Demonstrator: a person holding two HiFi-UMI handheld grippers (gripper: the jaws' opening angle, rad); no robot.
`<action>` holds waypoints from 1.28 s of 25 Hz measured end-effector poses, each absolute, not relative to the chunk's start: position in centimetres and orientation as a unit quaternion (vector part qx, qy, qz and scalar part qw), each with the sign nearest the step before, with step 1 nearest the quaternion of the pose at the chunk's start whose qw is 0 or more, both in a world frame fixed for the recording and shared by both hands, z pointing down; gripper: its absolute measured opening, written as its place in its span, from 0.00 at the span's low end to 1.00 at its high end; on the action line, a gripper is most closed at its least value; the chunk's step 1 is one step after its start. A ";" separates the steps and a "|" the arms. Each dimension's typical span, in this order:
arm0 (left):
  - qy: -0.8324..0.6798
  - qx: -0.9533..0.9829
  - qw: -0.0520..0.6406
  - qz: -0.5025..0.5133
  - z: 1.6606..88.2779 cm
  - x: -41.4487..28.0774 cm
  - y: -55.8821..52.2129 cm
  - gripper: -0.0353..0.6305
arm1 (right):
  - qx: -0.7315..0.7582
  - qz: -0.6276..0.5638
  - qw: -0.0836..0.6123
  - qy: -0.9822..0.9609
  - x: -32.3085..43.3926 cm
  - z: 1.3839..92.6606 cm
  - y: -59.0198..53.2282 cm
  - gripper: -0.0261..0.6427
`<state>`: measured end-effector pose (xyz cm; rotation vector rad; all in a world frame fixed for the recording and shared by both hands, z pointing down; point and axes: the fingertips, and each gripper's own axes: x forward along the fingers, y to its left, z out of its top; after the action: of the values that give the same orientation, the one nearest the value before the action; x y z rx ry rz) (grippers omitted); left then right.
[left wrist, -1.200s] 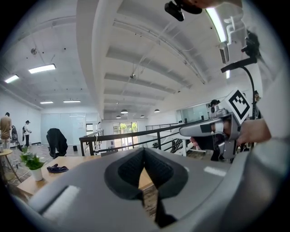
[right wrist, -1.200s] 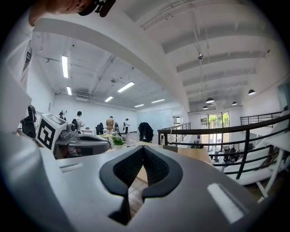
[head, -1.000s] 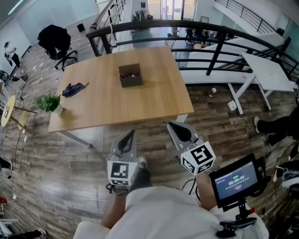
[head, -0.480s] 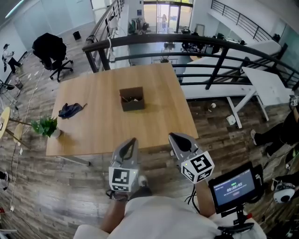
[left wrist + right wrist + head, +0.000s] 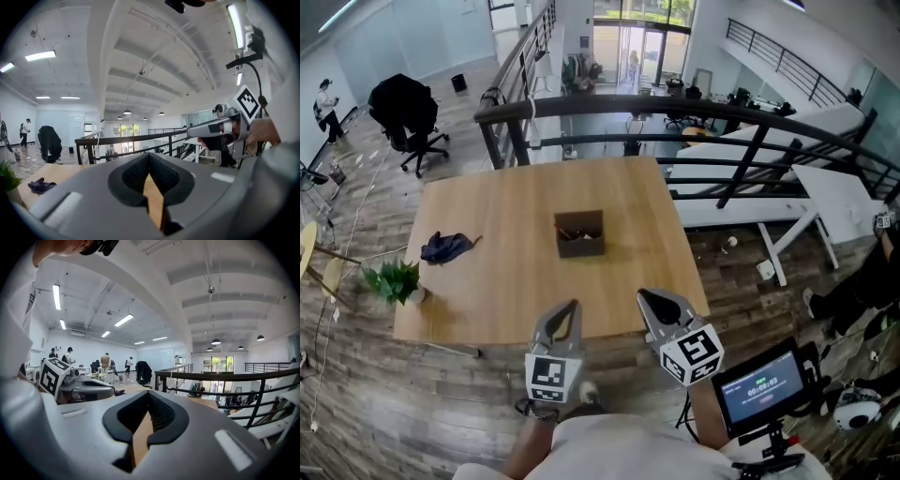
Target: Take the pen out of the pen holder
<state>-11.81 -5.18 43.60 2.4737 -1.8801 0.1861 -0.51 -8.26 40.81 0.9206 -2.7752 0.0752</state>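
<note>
A brown box-shaped pen holder point(image 5: 579, 233) stands near the middle of the wooden table point(image 5: 487, 291), with pens lying inside it. Both grippers are held side by side over the table's near edge, well short of the holder. My left gripper point(image 5: 570, 309) is shut with nothing in it, and my right gripper point(image 5: 649, 300) is also shut and holds nothing. In the left gripper view the jaws point(image 5: 149, 158) meet at their tips and the right gripper point(image 5: 220, 129) shows to the side. In the right gripper view the jaws point(image 5: 149, 397) meet too. The holder is hidden in both gripper views.
A dark cloth point(image 5: 448, 247) lies on the table's left part and a small green plant point(image 5: 394, 281) sits at its left edge. A black railing point(image 5: 675, 108) runs behind the table. An office chair point(image 5: 408, 103) stands far left, white desks point(image 5: 834, 187) at right.
The person has walked up to the table. Both grippers, previously over the floor, now reach its near edge. Their jaws have stayed shut.
</note>
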 end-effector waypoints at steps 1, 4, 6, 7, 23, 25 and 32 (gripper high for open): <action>-0.602 0.796 0.019 0.060 43.8 -11.9 -5.1 0.05 | 0.317 0.031 0.111 -0.941 -0.7 41.0 -8.4 0.04; -0.598 0.799 0.022 0.059 43.7 -12.4 -5.5 0.05 | 0.335 0.039 0.114 -0.935 -0.8 41.0 -9.1 0.04; -0.593 0.803 0.020 0.056 43.2 -12.4 -5.9 0.05 | 0.343 0.044 0.110 -0.932 -0.7 40.6 -9.6 0.04; -0.591 0.805 0.019 0.055 43.1 -12.4 -6.1 0.05 | 0.346 0.045 0.108 -0.931 -0.6 40.4 -9.8 0.04; -0.579 0.812 0.019 0.065 43.7 -12.4 -7.5 0.05 | 0.348 0.059 0.108 -0.929 -0.9 41.3 -9.7 0.04; -0.584 0.809 0.013 0.069 43.0 -12.2 -7.8 0.05 | 0.339 0.057 0.106 -0.933 -0.9 40.9 -10.0 0.04; -0.606 0.789 0.006 0.101 42.0 -9.8 -10.9 0.05 | 0.316 0.043 0.108 -0.942 1.9 40.4 -12.4 0.04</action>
<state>-9.78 -10.90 42.02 2.4678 -1.8969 0.3174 1.94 -12.42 40.37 0.9298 -2.7703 0.1251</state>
